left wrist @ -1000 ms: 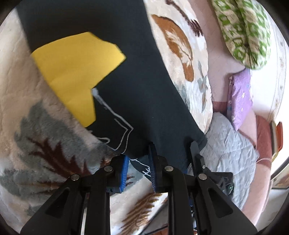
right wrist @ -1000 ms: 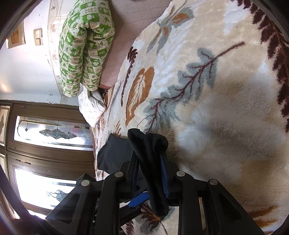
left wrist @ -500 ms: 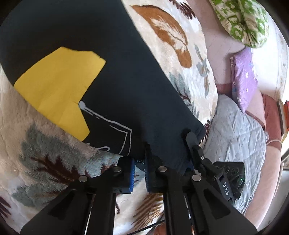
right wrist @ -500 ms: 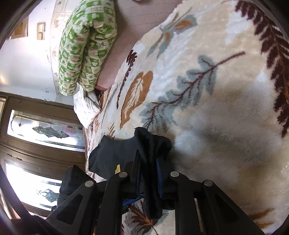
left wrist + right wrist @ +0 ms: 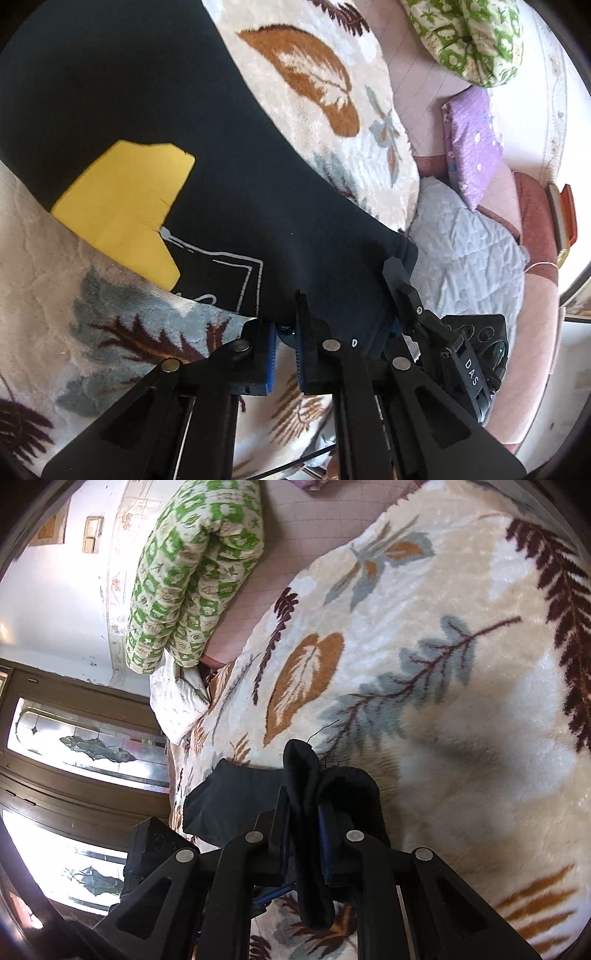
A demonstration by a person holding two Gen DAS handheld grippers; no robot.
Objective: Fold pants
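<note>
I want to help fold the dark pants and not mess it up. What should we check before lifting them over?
1. Left tool shut on the pants edge: ok.
2. Right tool shut on the pants' other corner: ok, fabric is bunched between its fingers.
3. Both tools on the same edge: ok, the right one shows beside the left in the left wrist view.
4. Blanket ahead free of other things: ok.
5. Pants lying smooth: ok where seen; the far end is out of view.
6. Yellow patch flat: ok.
</note>
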